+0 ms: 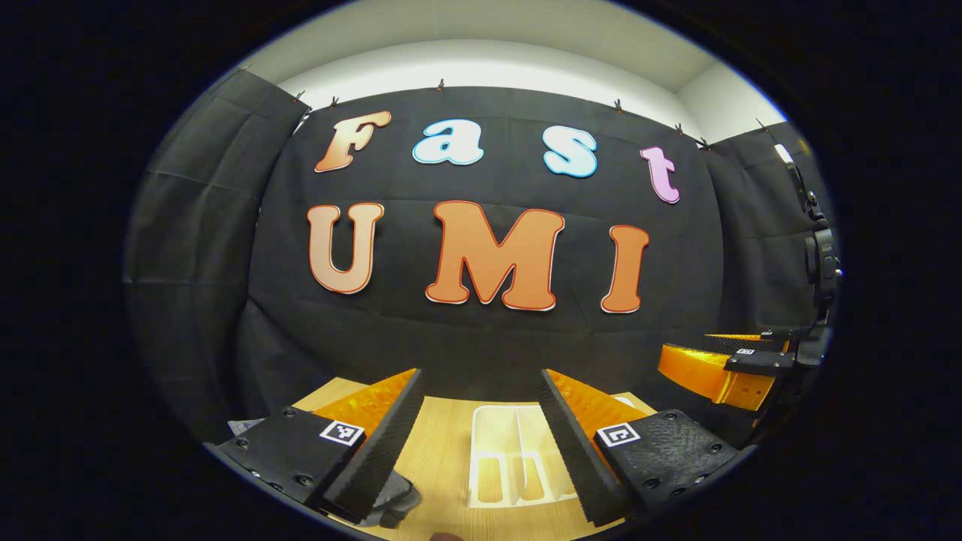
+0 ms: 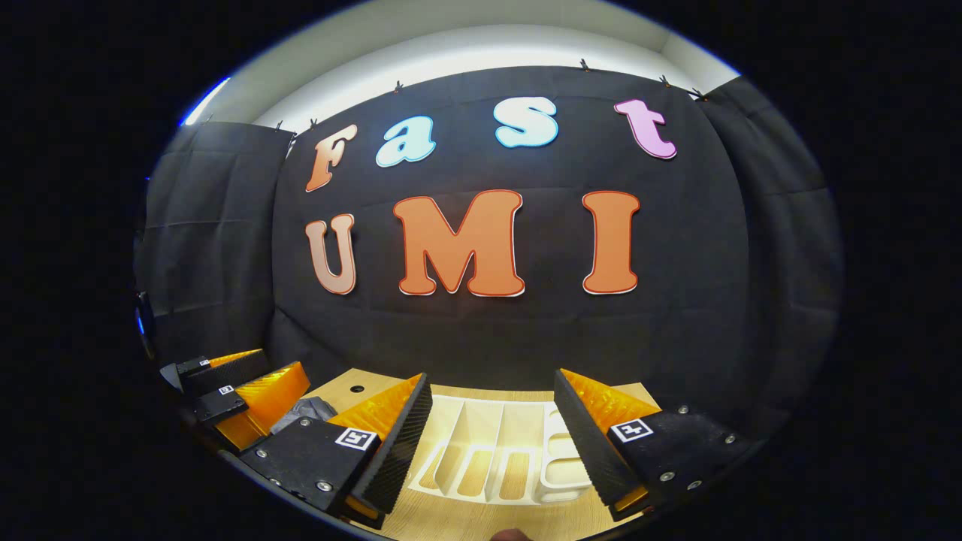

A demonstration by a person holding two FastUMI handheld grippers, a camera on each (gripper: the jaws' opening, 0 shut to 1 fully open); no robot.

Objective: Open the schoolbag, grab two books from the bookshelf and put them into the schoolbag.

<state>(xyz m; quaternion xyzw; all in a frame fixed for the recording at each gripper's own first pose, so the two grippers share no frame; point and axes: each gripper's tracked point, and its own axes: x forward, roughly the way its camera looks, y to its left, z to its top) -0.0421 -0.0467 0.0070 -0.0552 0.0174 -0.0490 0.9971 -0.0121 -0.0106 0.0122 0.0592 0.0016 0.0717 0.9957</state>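
Note:
A white bookshelf rack (image 1: 503, 451) with upright dividers stands on the wooden table (image 1: 440, 458), straight ahead between the fingers of my left gripper (image 1: 481, 379), which is open and holds nothing. A grey piece of the schoolbag (image 1: 394, 502) lies at the lower left, partly behind the left finger. In the right gripper view the same rack (image 2: 488, 451) sits ahead of my right gripper (image 2: 492, 379), also open and empty. The grey schoolbag (image 2: 308, 412) shows at the left, beside the left gripper (image 2: 259, 391).
The right gripper (image 1: 714, 368) hovers at the right of the left gripper view, above the table's edge. The black cloth wall stands close behind the table. A small dark hole (image 2: 357, 389) marks the tabletop near the back left.

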